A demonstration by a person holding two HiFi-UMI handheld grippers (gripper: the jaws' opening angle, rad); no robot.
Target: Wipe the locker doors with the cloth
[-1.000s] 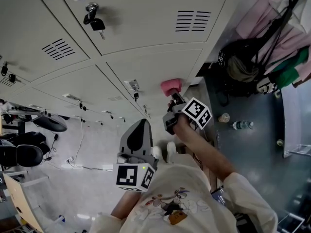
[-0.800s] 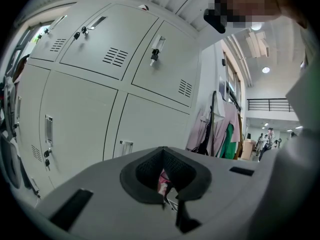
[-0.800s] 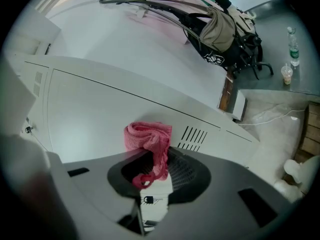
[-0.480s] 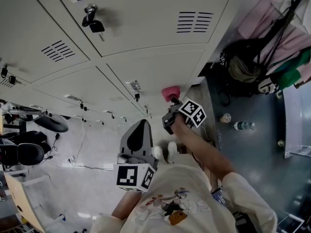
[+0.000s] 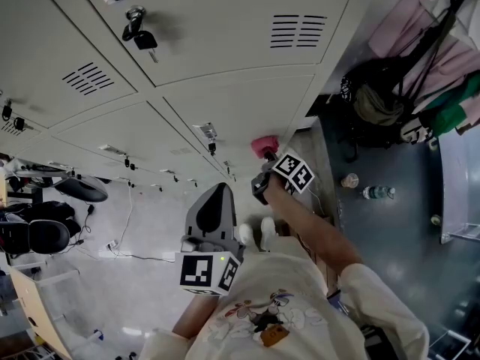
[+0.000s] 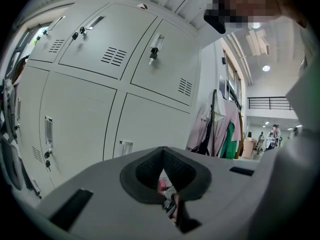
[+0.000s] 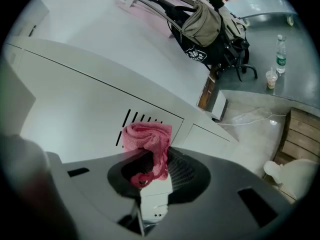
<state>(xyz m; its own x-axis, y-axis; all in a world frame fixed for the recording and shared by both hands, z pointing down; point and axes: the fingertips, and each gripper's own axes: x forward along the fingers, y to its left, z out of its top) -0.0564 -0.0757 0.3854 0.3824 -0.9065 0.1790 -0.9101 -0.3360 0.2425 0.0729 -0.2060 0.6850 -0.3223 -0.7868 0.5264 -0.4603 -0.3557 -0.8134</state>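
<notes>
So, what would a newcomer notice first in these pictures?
The pink cloth clamped in the right gripper, in front of the vent slots of a locker door. Higher up, keys hang from another door. The left gripper, nearer the person, is shut and empty.

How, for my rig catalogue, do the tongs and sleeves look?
The left tongs and right tongs: grey shells, dark textured pads. The left cube and right cube bear black-and-white square markers; the left has a green light. The sleeves are cream.
</notes>
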